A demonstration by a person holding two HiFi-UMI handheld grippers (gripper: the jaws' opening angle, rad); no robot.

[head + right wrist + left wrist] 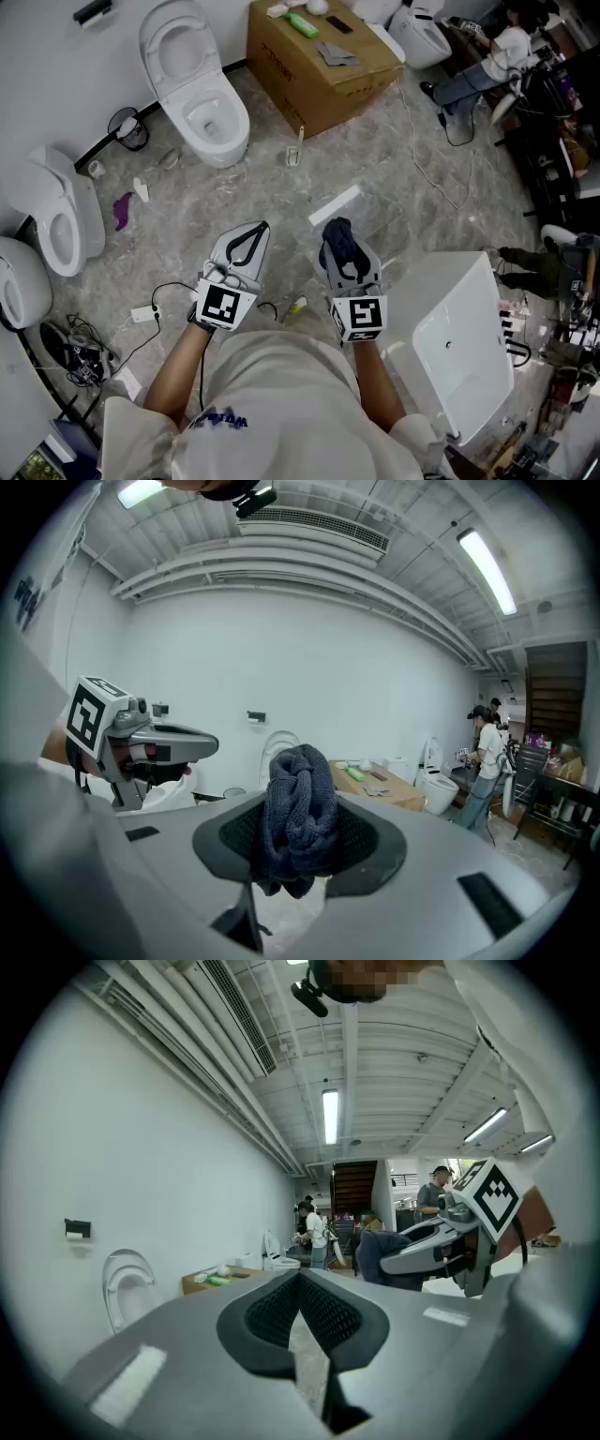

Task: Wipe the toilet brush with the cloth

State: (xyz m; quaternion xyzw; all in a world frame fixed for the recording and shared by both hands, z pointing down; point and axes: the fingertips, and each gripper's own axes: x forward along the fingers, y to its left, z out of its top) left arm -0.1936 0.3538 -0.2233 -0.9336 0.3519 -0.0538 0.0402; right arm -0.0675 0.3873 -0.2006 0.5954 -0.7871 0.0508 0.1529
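Note:
A dark blue knitted cloth (300, 808) is bunched between the jaws of my right gripper (300, 761), which is shut on it. From the head view the cloth (341, 242) sticks out past the right gripper (339, 230), held over the marble floor. My left gripper (255, 230) hangs beside it to the left, apart from it. In its own view the left gripper (300, 1279) has its jaw tips together with nothing between them. A small upright white object (294, 152), possibly the toilet brush in its holder, stands on the floor by the cardboard box, well ahead of both grippers.
A white toilet (202, 94) stands ahead on the left, with more toilets (61, 216) along the left wall. A cardboard box (319, 56) carries small items. A white cabinet (459, 347) is close on the right. A white strip (335, 204) and cables (150, 309) lie on the floor.

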